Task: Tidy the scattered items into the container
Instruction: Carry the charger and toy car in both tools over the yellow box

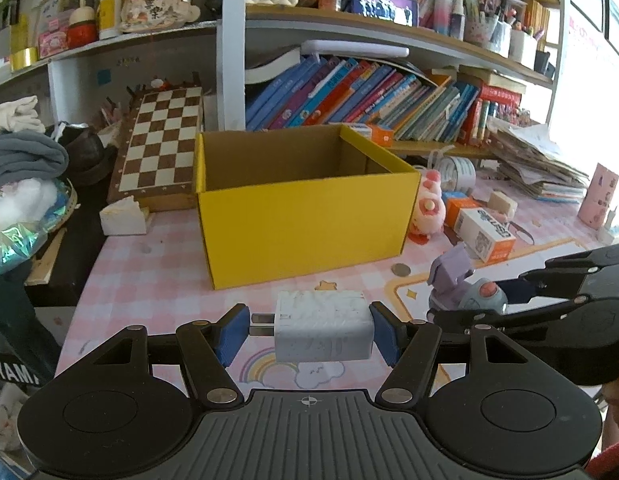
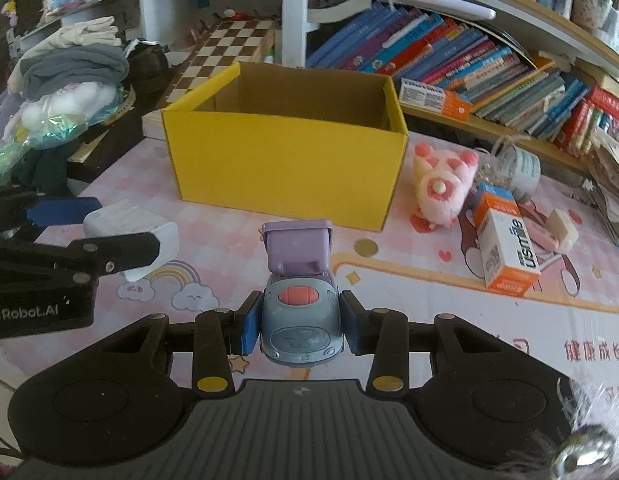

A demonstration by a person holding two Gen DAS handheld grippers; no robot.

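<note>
Left wrist view: my left gripper (image 1: 303,332) has its fingers closed on a white charger (image 1: 323,326), low centre of frame, in front of the yellow box (image 1: 305,224). What shows of the box interior looks empty; nothing appears stowed yet.

Right wrist view: my right gripper (image 2: 299,326) pinches a grey toy car (image 2: 299,320), lower centre. Still on the bench (image 2: 429,292) at right: plush toy (image 2: 441,188), coin (image 2: 366,247), orange carton (image 2: 505,248). Most work remains.

A brown-and-cream wooden chessboard (image 1: 157,144) leans at the counter's back edge; colourful upright books (image 1: 373,96) fill the shelf.
</note>
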